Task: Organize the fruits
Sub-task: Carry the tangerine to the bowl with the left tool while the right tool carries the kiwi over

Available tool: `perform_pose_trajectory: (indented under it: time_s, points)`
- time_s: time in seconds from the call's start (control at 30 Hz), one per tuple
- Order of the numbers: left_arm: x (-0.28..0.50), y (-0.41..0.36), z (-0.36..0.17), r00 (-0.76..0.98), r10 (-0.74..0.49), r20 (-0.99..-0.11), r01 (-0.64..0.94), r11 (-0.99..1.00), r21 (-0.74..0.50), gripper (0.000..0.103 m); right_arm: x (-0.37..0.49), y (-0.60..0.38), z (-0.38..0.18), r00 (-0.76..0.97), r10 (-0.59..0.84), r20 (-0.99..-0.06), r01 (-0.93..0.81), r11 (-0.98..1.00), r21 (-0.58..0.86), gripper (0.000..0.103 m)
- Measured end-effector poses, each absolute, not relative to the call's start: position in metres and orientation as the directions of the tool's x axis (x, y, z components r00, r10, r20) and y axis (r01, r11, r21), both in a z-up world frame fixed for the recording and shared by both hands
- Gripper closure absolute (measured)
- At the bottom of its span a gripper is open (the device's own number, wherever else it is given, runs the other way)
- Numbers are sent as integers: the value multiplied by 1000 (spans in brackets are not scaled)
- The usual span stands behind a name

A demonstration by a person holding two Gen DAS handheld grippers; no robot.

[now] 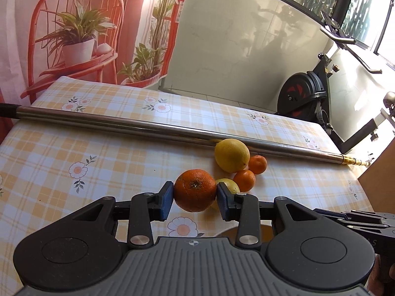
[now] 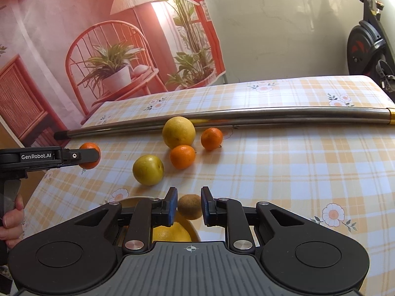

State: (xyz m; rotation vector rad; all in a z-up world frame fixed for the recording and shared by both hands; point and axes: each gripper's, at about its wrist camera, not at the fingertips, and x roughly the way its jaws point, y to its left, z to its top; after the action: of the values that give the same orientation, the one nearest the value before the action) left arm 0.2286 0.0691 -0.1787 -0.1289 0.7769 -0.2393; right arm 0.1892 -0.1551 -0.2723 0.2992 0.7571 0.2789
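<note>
My left gripper point(image 1: 195, 197) is shut on an orange point(image 1: 195, 190) and holds it above the checked tablecloth; it also shows at the left of the right wrist view point(image 2: 90, 156). My right gripper point(image 2: 189, 208) stands around a brown kiwi point(image 2: 189, 206), with small gaps showing between the blue pads and the fruit, above a yellow bowl point(image 2: 190, 224) that holds a yellow fruit point(image 2: 171, 233). On the cloth lie a large lemon point(image 2: 179, 132), two mandarins point(image 2: 182, 156) point(image 2: 211, 138) and a yellow-green fruit point(image 2: 148, 170).
A long steel pole point(image 2: 222, 118) lies across the table behind the fruit. The table point(image 2: 296, 172) has a yellow plaid flowered cloth. An exercise bike point(image 1: 303, 96) stands beyond the table's far right edge. A printed backdrop hangs behind.
</note>
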Motion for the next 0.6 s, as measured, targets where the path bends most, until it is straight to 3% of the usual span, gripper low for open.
perform_pose_trajectory:
  time_s: [0.6]
  points:
    - [195,78,-178,705,-274,-654,149,959,-242,63,164,-179,-277,713,271,-646,-50,939,339,86]
